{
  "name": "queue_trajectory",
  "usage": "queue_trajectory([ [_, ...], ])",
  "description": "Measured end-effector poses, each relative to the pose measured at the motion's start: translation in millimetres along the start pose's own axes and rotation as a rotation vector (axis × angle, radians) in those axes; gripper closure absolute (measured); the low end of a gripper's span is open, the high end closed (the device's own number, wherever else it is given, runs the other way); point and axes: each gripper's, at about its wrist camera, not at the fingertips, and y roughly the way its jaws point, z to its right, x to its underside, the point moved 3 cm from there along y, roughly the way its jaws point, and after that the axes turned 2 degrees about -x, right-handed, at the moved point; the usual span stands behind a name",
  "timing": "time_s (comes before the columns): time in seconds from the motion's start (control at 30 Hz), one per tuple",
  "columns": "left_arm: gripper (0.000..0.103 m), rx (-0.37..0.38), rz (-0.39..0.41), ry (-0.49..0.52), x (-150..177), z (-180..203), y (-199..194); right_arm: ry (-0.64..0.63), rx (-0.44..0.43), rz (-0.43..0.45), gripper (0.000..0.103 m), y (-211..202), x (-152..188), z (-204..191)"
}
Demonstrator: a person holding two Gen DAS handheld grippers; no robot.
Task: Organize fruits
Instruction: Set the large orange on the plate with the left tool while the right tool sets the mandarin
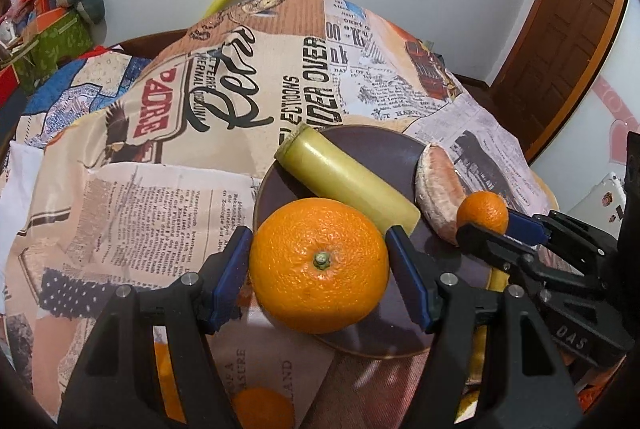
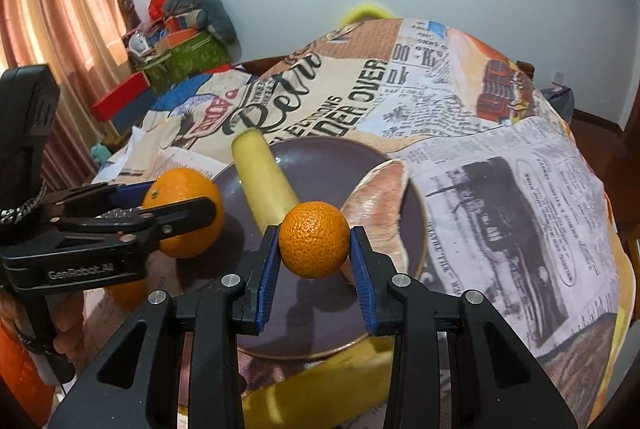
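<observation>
My left gripper (image 1: pixel 320 269) is shut on a large orange (image 1: pixel 319 265) and holds it over the near left rim of a dark purple plate (image 1: pixel 376 145). My right gripper (image 2: pixel 314 263) is shut on a small mandarin (image 2: pixel 313 239) over the plate (image 2: pixel 336 165). On the plate lie a pale yellow-green cylinder piece (image 1: pixel 348 181) and a peeled pomelo wedge (image 1: pixel 438 197). The right gripper also shows in the left wrist view (image 1: pixel 486 225), with the mandarin (image 1: pixel 482 211). The left gripper (image 2: pixel 180 205) and the orange (image 2: pixel 182 213) show in the right wrist view.
The plate sits on a table covered with a newspaper-print cloth (image 1: pixel 200 133). A banana (image 2: pixel 320 377) lies under the plate's near edge. Another orange (image 1: pixel 262 409) lies near the front edge. Boxes and cushions (image 2: pixel 180 37) are piled at the far left by the wall.
</observation>
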Motion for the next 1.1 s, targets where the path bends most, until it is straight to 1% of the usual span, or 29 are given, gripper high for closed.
queue_trajectory([
  [0.23, 0.035, -0.003, -0.01, 0.024, -2.6, 3.6, 9.3, -0.018, -0.007, -0.05, 0.071, 13.4, 2.3, -3.9],
  [0.4, 0.035, 0.009, -0.019, 0.016, -4.7, 2.5, 12.1, -0.011, -0.011, -0.061, 0.071, 16.1, 3.7, -2.6],
  [0.5, 0.035, 0.007, 0.02, 0.013, -9.4, 1.9, 5.6, -0.008, -0.018, -0.063, 0.07, 16.4, 4.8, -2.3],
  [0.6, 0.035, -0.008, 0.046, 0.017, -14.9, 1.2, -2.7, -0.009, -0.011, -0.057, 0.067, 14.0, 3.5, -3.0],
  [0.7, 0.035, -0.007, 0.05, 0.004, -17.5, -2.5, -10.7, -0.007, -0.006, -0.043, 0.061, 7.5, 1.9, -4.0],
  [0.77, 0.035, -0.011, 0.061, -0.004, -17.8, -5.5, -19.3, 0.0, -0.002, -0.031, 0.053, 2.0, 0.8, -4.1],
  [0.83, 0.035, -0.023, 0.077, -0.006, -17.3, -7.7, -29.5, 0.003, 0.01, -0.013, 0.048, -6.0, -0.4, -4.1],
  [1.0, 0.035, -0.058, 0.113, -0.001, -12.8, -12.2, -53.0, 0.006, 0.032, 0.01, 0.046, -23.8, -1.3, -4.6],
  [1.1, 0.035, -0.066, 0.12, -0.012, -6.9, -17.9, -66.6, 0.008, 0.05, 0.017, 0.042, -33.0, 1.7, -4.6],
])
